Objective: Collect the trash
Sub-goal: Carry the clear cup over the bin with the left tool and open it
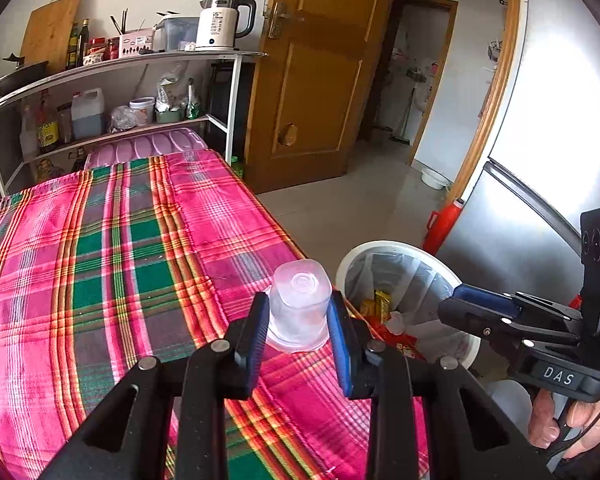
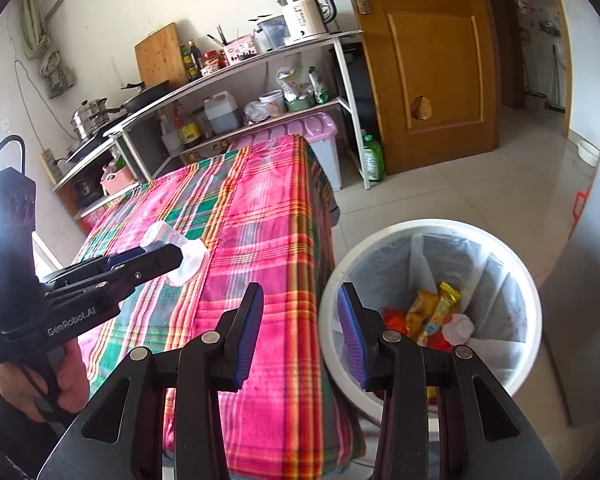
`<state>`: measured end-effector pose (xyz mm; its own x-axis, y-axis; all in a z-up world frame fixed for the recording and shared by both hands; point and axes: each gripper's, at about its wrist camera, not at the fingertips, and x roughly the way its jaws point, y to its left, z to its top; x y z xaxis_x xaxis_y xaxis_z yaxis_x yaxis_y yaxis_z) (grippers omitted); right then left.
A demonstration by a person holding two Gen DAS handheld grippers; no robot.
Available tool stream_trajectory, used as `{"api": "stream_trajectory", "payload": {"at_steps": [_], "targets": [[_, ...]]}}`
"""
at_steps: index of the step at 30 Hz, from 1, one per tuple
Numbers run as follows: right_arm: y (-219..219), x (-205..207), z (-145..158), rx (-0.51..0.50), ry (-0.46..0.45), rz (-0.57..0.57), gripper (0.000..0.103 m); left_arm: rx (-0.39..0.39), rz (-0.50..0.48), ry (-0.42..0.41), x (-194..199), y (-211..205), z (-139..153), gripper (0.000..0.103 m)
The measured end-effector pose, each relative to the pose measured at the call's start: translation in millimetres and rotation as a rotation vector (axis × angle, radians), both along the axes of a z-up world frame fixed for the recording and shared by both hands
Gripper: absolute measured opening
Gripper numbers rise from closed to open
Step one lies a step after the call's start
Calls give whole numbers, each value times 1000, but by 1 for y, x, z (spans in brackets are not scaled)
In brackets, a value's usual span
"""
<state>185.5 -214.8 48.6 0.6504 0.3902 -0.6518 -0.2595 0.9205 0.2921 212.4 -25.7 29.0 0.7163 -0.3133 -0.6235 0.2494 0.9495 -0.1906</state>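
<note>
Through the left wrist view, the left tongs (image 1: pixel 299 322) are clamping a clear plastic cup (image 1: pixel 298 306), its base facing away and its wide rim toward the camera, the blue pads (image 1: pixel 342 344) pressing on both of its sides. The cup is hanging over the near right edge of the table (image 1: pixel 100 260), which is wearing a pink and green plaid cloth. Just beside that edge a white trash bin (image 1: pixel 456 280) with a clear liner is standing on the floor, holding yellow and red wrappers (image 1: pixel 382 306). The right tongs (image 1: pixel 456 300) are reaching in from the right above the bin, with a hand (image 1: pixel 556 420) gripping the handle; whether they are open is hard to tell from this side. Through the right wrist view, the right tongs (image 2: pixel 300 330) are standing open with nothing between the pads, one finger over the table's cloth (image 2: pixel 260 220) and the other over the bin's rim (image 2: pixel 440 226). To the left, the left tongs (image 2: pixel 168 258) are gripping the cup (image 2: pixel 188 258) above the table, a hand (image 2: pixel 66 376) holding their handle. The wrappers (image 2: pixel 432 312) are lying at the bottom of the bin.
</note>
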Motion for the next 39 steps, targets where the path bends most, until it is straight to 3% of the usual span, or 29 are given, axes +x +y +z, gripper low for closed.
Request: {"api": "stream_trajectory", "payload": {"at_steps": [16,39], "targets": [[-61,-13,-4,21,1,-124,40,-17,-122,2,3,-73,2,31],[-99,3,-38,37,76,-198,40,-20,-207,142,42,-123,-48,31]]}}
